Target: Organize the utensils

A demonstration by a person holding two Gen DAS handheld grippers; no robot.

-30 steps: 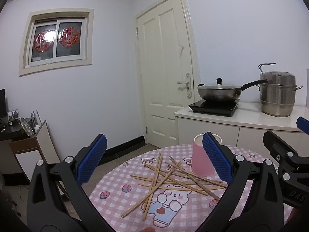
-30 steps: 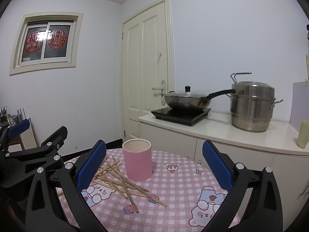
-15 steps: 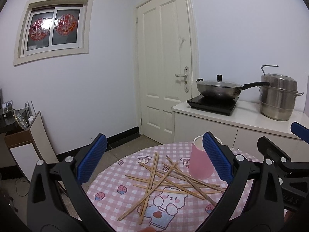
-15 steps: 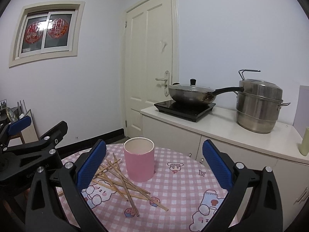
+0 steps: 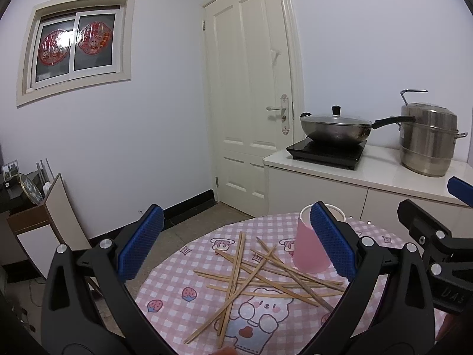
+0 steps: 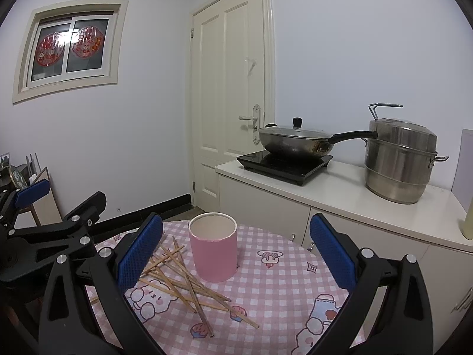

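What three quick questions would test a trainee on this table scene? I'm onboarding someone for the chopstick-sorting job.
1. True or false: the pink cup already holds chopsticks.
2. Where do the chopsticks lie? A) crisscrossed on the tablecloth B) on the counter C) in the wok
3. Fill in: the jaws of the left gripper and the right gripper are both ____.

Key: 1 false, its visible inside shows none; 2 A; 3 open, holding nothing.

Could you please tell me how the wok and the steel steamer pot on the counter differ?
The wok is shallow with a long black handle; the steamer pot is tall, stacked, with short side handles. The wok sits on the black cooktop, the steamer pot directly on the counter. Both are lidded metal cookware.
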